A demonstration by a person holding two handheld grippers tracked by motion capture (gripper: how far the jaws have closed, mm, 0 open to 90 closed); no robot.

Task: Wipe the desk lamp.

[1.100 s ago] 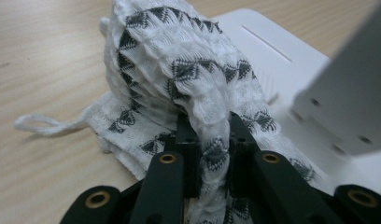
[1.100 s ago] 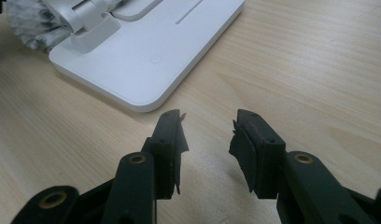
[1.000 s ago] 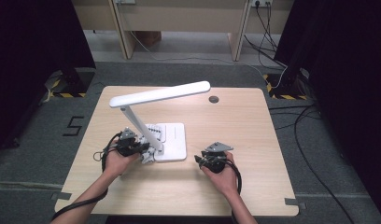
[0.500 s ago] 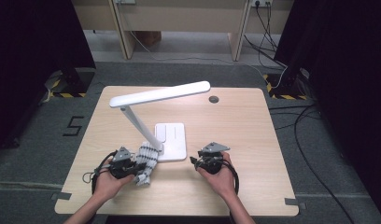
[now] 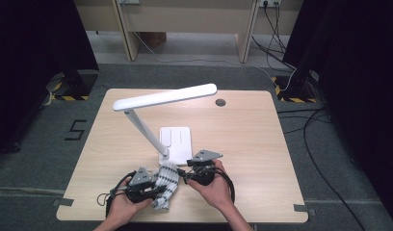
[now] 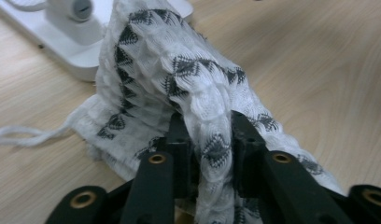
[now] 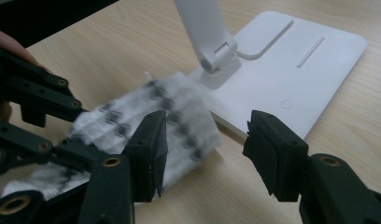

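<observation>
A white cloth with a black zigzag pattern (image 5: pixel 166 185) lies bunched near the table's front edge, just in front of the white desk lamp's base (image 5: pixel 177 139). My left gripper (image 5: pixel 158 190) has a fold of the cloth (image 6: pixel 179 84) pinched between its jaws; its fingertips (image 6: pixel 209 135) have just been opening but the pads still press on the fabric. My right gripper (image 5: pixel 184 177) hovers at the cloth's other end, its jaws (image 7: pixel 205 140) having just opened wide with nothing between them. The cloth (image 7: pixel 179 112) shows behind its left jaw.
The lamp's arm rises from the base's near corner and carries a long white head (image 5: pixel 165 96) over the table's middle. The wooden table (image 5: pixel 252 144) has a round cable hole (image 5: pixel 220 102) at the back. Cables trail from both grippers. The lamp's hinge (image 7: pixel 216 58) stands close behind the cloth.
My left hand has pulled the cloth from beside the lamp base toward the front edge. My right gripper has shifted left toward the cloth, and its jaws stand wider apart.
</observation>
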